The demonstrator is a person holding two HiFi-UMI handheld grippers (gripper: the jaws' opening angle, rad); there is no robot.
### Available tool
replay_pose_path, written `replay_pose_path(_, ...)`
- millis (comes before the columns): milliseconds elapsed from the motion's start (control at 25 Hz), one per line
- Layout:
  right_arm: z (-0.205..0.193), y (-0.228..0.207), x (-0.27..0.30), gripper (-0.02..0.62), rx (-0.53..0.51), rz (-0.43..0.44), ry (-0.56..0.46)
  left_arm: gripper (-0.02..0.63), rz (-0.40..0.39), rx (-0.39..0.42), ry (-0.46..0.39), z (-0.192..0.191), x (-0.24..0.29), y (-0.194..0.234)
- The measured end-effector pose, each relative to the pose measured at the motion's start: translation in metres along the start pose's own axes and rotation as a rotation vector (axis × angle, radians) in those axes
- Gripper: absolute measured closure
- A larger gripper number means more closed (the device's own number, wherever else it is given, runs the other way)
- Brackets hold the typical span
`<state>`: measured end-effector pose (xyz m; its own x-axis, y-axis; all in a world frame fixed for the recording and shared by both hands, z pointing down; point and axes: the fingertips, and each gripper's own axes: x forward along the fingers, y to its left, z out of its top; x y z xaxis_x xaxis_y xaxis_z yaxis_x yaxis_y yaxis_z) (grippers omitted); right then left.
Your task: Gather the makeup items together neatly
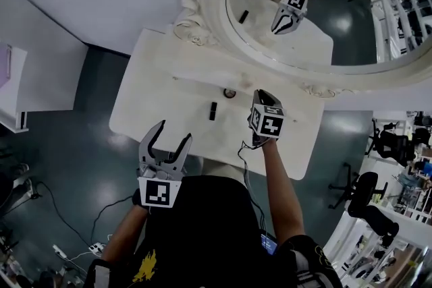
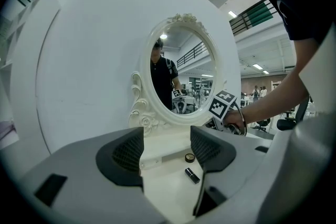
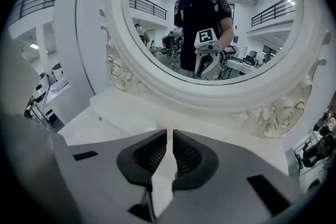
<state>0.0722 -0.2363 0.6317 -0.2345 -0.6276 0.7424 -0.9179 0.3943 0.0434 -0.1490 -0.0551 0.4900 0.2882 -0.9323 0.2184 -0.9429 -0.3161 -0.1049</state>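
Though the lipstick [image 1: 212,110] and round compact [image 1: 230,93] lie near but apart on the worktop [image 1: 155,98], the left gripper [image 1: 173,137] gapes empty and the right gripper [image 1: 264,96] is barely parted, holding nothing.

Legible text, brands, numbers: none found in any view. Signs: black-and-white square marker patterns, carrying no letters or digits, on the cube [image 1: 156,192] of the left gripper [image 1: 173,138] and on the cube [image 1: 268,123] of the right gripper [image 1: 263,95]. Unreadable items: a yellow print [image 1: 145,266] on the person's black shirt in the head view, and a pale emblem [image 3: 224,5] on the shirt reflected in the mirror [image 3: 157,89], both too small to make out.
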Motion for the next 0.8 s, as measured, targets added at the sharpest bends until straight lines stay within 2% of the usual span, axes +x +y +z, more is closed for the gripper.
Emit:
replay_pose_path(160,-0.014,-0.002,-0.019,0.545,0.037,-0.02,-0.039,0.322,-0.017,0.013,0.01,-0.002,-0.004,-0.006)
replay_pose_path(320,-0.029,0.016,-0.04,0.543,-0.033,-0.026,-0.084,0.322,-0.054,0.084,0.026,0.003,-0.006,-0.014)
replay_pose_path(440,-0.045,0.036,-0.044,0.535,-0.049,-0.002,-0.103,0.322,-0.034,0.039,-0.009,0.01,-0.006,-0.016)
replay_pose_path(560,-0.059,0.051,-0.033,0.503,-0.003,0.045,-0.091,0.322,-0.09,0.183,0.028,0.01,-0.001,-0.022)
replay_pose_path(600,-0.062,0.054,-0.028,0.494,0.004,0.061,-0.081,0.322,-0.091,0.169,0.031,0.011,0.002,-0.026)
replay_pose_path(720,-0.072,0.057,-0.012,0.485,0.001,0.087,-0.05,0.322,-0.008,-0.094,-0.013,0.017,0.008,-0.033)
replay_pose_path(760,-0.074,0.057,-0.005,0.479,0.0,0.092,-0.046,0.322,0.004,-0.124,-0.014,0.017,0.009,-0.035)
replay_pose_path(800,-0.074,0.057,0.003,0.469,0.0,0.096,-0.042,0.322,0.004,-0.114,-0.01,0.018,0.009,-0.037)
